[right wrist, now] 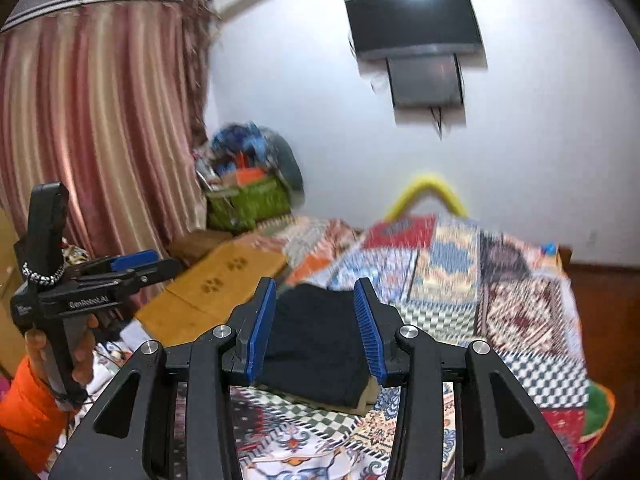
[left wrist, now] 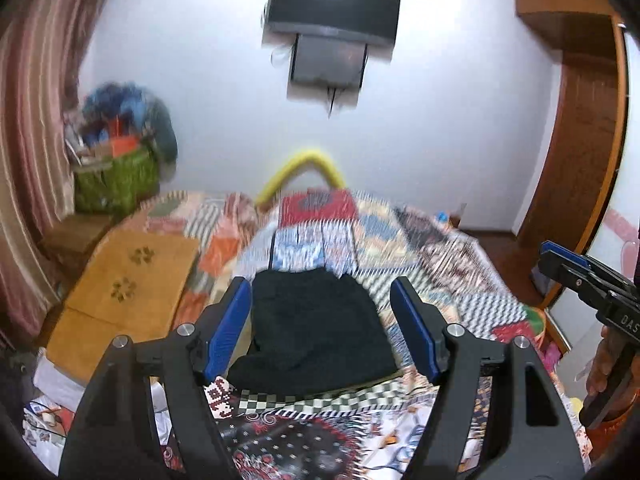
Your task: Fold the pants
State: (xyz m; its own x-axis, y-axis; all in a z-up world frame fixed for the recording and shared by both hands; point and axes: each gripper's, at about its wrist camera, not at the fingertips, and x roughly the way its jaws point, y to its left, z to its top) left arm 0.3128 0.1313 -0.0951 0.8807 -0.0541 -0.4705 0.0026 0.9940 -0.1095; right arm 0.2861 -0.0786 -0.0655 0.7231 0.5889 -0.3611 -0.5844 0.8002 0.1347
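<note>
One pair of dark pants (left wrist: 316, 328), folded into a compact, roughly rectangular stack, lying flat on patchwork-covered bed (left wrist: 452, 280) near its front edge; lighter tan layer peeking from lower right corner in right wrist view. Two claws in view. Left claw (left wrist: 324, 328) spread wide, nothing held, raised clear of pants. Right claw (right wrist: 316, 328) parted less widely, also empty, above the stack. One wall-mounted TV (right wrist: 414, 20). One green basket (right wrist: 248, 204), heaped full.

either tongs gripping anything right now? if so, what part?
Nothing held. Left tongs and right tongs are both open and empty, above the folded pants on the bed.
</note>
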